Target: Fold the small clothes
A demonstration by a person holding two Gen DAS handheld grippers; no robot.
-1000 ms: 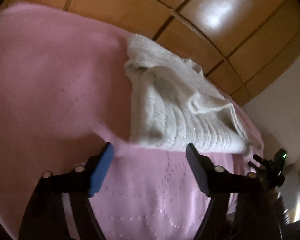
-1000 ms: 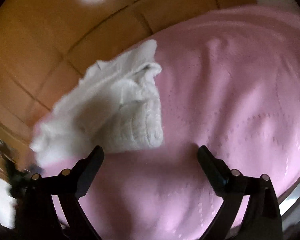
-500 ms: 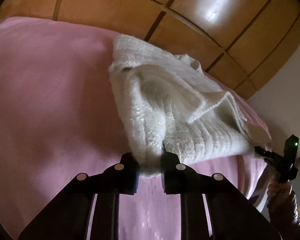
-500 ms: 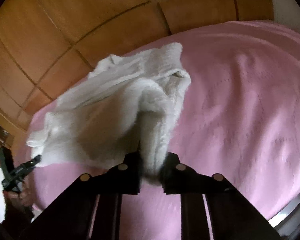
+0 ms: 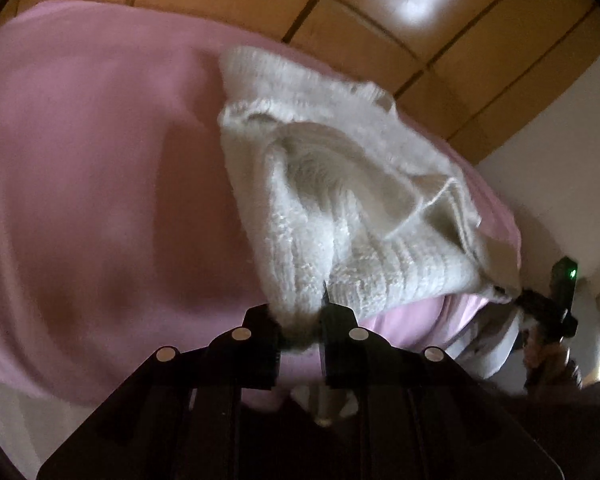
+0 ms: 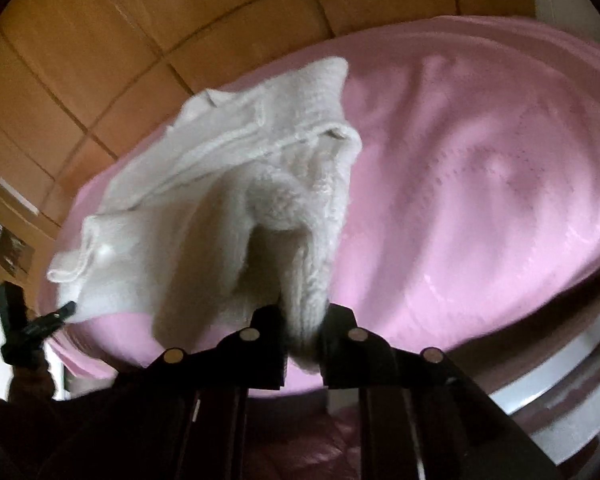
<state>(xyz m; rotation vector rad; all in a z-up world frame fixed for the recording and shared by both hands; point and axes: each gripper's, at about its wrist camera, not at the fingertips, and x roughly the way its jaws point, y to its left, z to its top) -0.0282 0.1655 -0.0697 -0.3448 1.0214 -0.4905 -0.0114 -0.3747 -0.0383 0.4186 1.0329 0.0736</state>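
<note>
Both clamped now: left gripper [image 5: 300,332] at bottom centre pinching one near corner of the white knit garment [image 5: 340,208], right gripper [image 6: 302,336] pinching the other, cloth mid-frame over the pink bedspread [image 5: 100,180].

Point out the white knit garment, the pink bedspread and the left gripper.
white knit garment [image 5: 340,208]: left wrist view, on the ribbed knit at its middle.
pink bedspread [image 6: 480,200]: right wrist view, on a bare stretch right of the garment.
left gripper [image 5: 300,328]: left wrist view, between the fingertips, shut on the garment's near edge.
</note>
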